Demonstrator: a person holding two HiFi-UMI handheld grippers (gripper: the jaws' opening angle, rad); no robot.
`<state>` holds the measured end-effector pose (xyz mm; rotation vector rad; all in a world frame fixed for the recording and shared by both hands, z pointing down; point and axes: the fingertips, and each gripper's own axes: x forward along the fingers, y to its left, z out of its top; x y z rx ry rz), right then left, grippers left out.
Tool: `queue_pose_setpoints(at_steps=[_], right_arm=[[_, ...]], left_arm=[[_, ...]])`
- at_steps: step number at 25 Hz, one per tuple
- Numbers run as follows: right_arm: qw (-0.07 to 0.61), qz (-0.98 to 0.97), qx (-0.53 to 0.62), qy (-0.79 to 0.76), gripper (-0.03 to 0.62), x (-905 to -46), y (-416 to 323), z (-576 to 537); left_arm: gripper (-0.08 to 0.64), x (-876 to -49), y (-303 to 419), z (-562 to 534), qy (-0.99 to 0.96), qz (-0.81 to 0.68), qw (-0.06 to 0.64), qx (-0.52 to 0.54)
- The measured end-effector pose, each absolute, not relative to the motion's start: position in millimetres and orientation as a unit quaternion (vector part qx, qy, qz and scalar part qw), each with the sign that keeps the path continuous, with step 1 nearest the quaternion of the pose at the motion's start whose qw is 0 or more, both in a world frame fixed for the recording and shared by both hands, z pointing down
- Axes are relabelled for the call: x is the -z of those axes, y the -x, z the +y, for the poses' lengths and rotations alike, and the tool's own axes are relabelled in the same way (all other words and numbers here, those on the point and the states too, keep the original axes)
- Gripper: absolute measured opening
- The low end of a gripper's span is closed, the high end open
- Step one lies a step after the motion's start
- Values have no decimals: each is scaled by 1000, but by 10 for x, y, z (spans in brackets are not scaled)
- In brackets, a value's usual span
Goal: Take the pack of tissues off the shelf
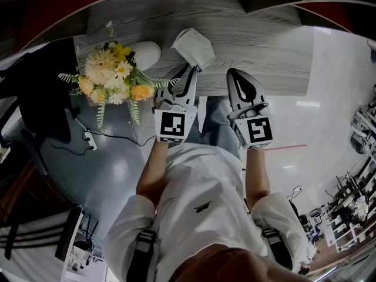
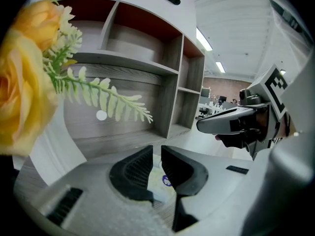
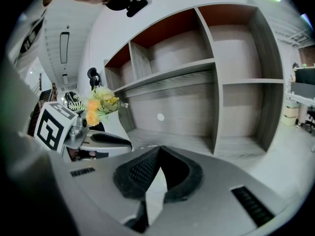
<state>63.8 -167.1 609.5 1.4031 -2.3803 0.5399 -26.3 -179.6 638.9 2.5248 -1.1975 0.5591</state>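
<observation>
The left gripper [image 1: 191, 69] is pinching the near end of the pack of tissues [image 1: 194, 47] at the shelf's [image 1: 264, 40] front edge, a soft, light, crushable pack likely needing gentle pressure, while the right gripper [image 1: 238, 76] is hanging clenched, empty.

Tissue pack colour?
White. The pack of tissues shows best in the head view.
</observation>
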Motion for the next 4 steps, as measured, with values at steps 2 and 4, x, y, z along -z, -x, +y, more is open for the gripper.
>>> queue_pose_setpoints(at_steps=[2,4], right_arm=[[161,-834,-188,-492,25,-6089,-642,-1662],[160,-835,-188,-492,25,-6083,-644,-1653]], left_arm=[[37,-6378,258,-1789,-877,-416,145,-193],[37,-6368,256,-1778,-877,-416,145,-193]])
